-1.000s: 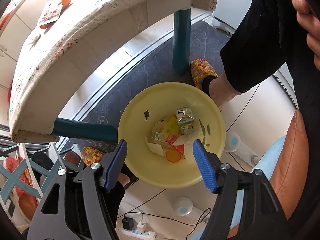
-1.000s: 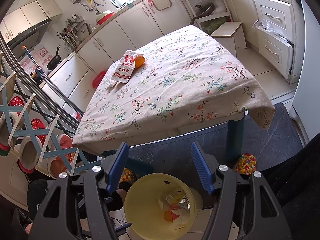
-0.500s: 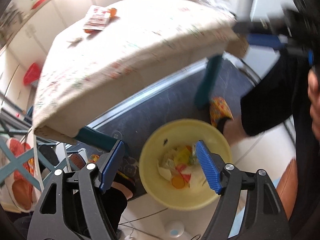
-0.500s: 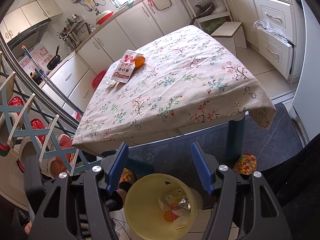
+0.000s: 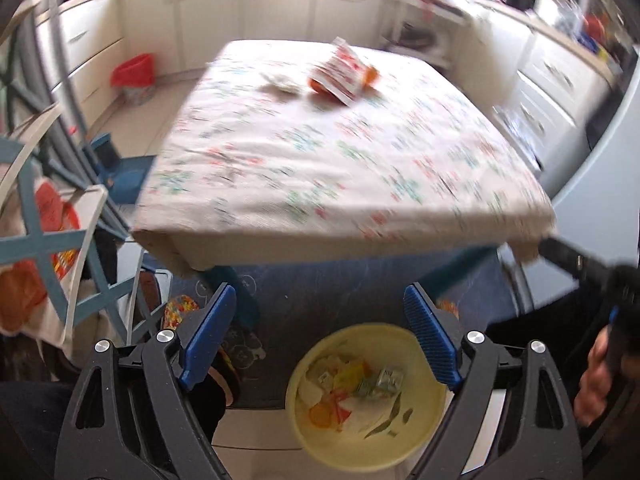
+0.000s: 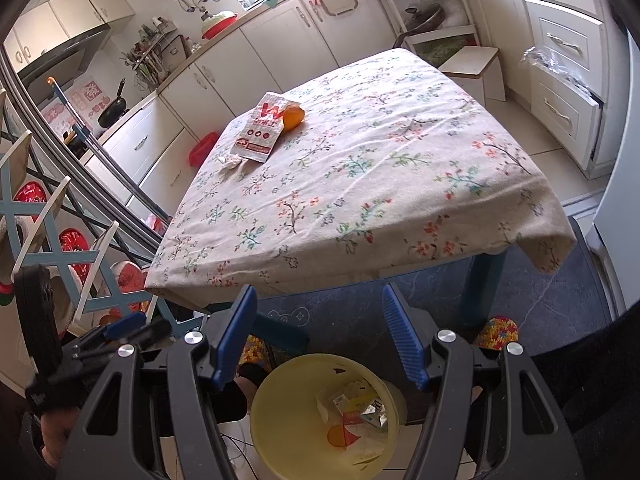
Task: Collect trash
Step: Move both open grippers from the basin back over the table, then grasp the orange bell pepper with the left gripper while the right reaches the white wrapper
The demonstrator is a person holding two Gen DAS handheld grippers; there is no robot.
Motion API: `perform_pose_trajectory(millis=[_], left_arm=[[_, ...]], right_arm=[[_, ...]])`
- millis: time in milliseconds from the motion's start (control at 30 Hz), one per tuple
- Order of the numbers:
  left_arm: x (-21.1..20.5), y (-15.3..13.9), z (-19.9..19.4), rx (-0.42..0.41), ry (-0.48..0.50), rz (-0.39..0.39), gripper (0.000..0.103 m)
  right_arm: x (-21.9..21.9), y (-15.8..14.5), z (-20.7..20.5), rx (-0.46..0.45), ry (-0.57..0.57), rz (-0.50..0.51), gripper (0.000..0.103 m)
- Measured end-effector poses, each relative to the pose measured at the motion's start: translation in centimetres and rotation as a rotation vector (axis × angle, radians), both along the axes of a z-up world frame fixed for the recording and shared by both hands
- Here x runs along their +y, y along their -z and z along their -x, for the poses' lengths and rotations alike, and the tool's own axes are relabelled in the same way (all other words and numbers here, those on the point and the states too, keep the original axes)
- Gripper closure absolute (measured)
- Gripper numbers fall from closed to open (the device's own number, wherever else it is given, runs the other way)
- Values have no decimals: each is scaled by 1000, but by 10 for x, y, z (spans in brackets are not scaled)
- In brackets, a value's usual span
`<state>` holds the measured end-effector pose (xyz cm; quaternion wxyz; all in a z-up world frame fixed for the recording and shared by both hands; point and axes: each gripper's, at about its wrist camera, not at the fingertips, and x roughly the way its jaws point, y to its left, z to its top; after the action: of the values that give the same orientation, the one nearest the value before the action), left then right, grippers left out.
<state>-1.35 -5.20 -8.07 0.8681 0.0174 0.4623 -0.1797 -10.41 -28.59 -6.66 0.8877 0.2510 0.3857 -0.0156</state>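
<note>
A square surface draped in a cream cloth printed with small red and green flowers fills the middle of both views, standing on teal legs over a dark grey floor mat. White kitchen cabinets line the walls behind it.

On the floor at the near edge of the surface sits a round pale-yellow plastic bin, open at the top. It holds a heap of scraps: a crumpled silver-and-white carton, torn white paper and red and orange bits. In the left wrist view the same bin lies low between the fingers, with motion blur over the whole frame.

On the far part of the cloth lies a flat red-and-white printed packet, with an orange fruit touching its far corner and a small crumpled white scrap just beside its near end.

The left hand-held gripper has its blue ribbed pads spread wide, with nothing between them. The right hand-held gripper is likewise spread and empty, poised over the bin and well apart from the packet.
</note>
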Motion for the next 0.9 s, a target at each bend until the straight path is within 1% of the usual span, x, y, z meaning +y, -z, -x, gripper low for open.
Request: perform_pose_trajectory(millis=[200,300,467,633,700,800,900], left_arm=[[20,-21,-32,-38,-122,67,17],[23,-32,-51,-58,-154,80,16],[22,-48,-79,-84,-167,99,16],[6,-61,-114,-122,-132,77,16],[3,-66,-129,-132,-135,84,16],[6,-65,-147,-117,-164,115,16],[15,-58,-161,-80,-213,155,16]], right_arm=[[7,-5,-28,3,-32,-11,40],[11,-10,-50,7,-59,-18,40],[17,-13,-91,26,-92,-27,40],[12,-16,-141,41,-101,-46,40],[8,-13,-165,53,-98,-68,40],[5,-4,-194,77,-90,-104,40],[11,5,-222,91,-93,-121,40]])
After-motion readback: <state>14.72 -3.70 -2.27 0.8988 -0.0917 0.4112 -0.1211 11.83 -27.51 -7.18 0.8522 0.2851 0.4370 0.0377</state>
